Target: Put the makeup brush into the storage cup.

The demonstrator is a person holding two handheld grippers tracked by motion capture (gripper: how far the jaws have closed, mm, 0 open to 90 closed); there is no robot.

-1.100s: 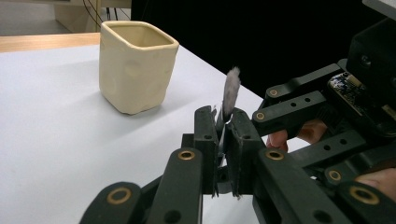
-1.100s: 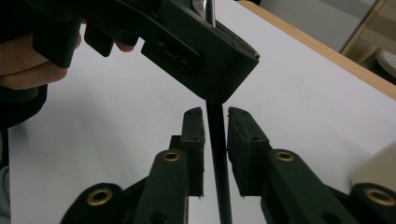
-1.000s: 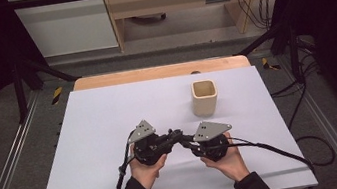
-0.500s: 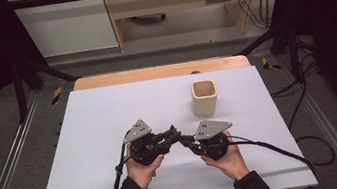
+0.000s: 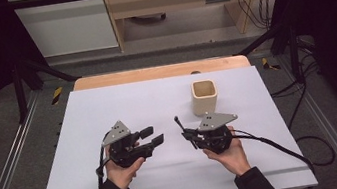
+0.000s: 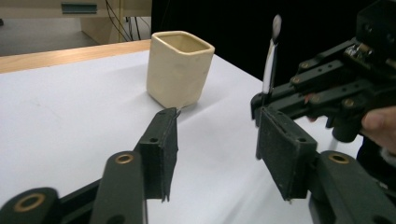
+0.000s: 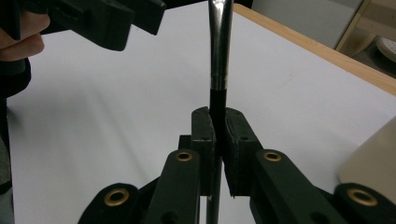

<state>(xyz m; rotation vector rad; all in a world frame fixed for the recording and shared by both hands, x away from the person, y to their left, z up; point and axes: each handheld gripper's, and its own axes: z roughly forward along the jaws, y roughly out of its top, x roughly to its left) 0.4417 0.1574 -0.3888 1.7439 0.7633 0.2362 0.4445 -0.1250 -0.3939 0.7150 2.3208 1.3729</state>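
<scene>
So the brush (image 7: pixel 219 46) is pinched upright between the right gripper (image 5: pixel 186 135)'s jaws, black handle clamped, metal ferrule above, tip poking up over the white table (image 5: pixel 107 103). Left gripper (image 5: pixel 153 136) sits just across from it, jaws spread apart with nothing in them. The beige square cup (image 5: pixel 205 96) stands just behind the right gripper, open side up. Nothing lies between the brush and the cup.
</scene>
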